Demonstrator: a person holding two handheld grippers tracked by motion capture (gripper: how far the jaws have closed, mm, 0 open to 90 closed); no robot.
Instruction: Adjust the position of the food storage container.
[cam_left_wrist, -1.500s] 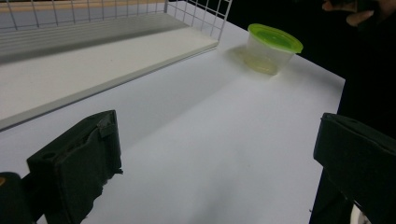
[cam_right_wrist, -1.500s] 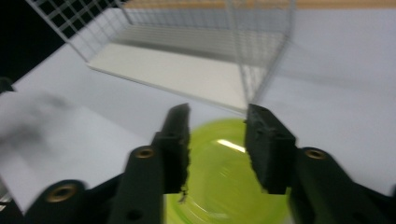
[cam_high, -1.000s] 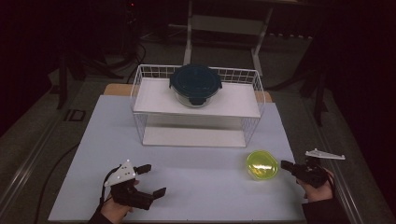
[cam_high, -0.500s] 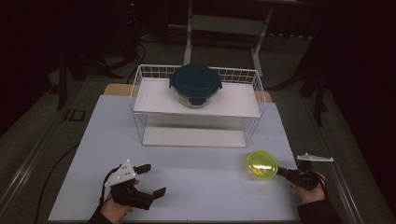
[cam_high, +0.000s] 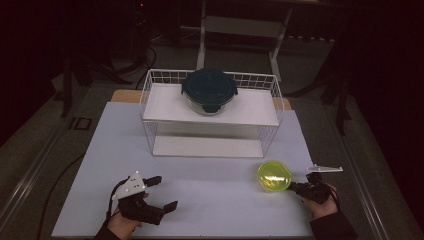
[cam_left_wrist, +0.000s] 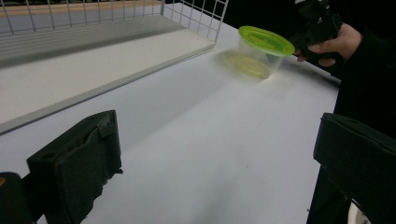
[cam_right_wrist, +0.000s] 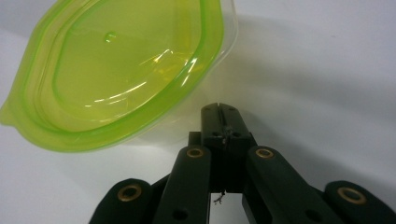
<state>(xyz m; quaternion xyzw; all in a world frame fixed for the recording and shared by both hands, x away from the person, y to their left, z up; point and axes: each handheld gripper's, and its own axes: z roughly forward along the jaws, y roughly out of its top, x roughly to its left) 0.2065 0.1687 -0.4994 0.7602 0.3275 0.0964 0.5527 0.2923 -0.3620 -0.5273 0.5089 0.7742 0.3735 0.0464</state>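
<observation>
A: High view first: the right tool (cam_high: 296, 188) sits clenched just beside the green-lidded container (cam_high: 274, 176), which rests on the desk (cam_high: 210, 200) in front of the wire rack (cam_high: 210, 112). I'd judge this as the approach to a pickup.

B: Left gripper view: the left tool (cam_left_wrist: 210, 158) hangs released, nothing between its jaws, well away from the container (cam_left_wrist: 261, 51).

A: Right gripper view: jaws pressed together, tips at the container's (cam_right_wrist: 116, 74) clear wall, pointing level. Next it must spread them to take the rim.
</observation>
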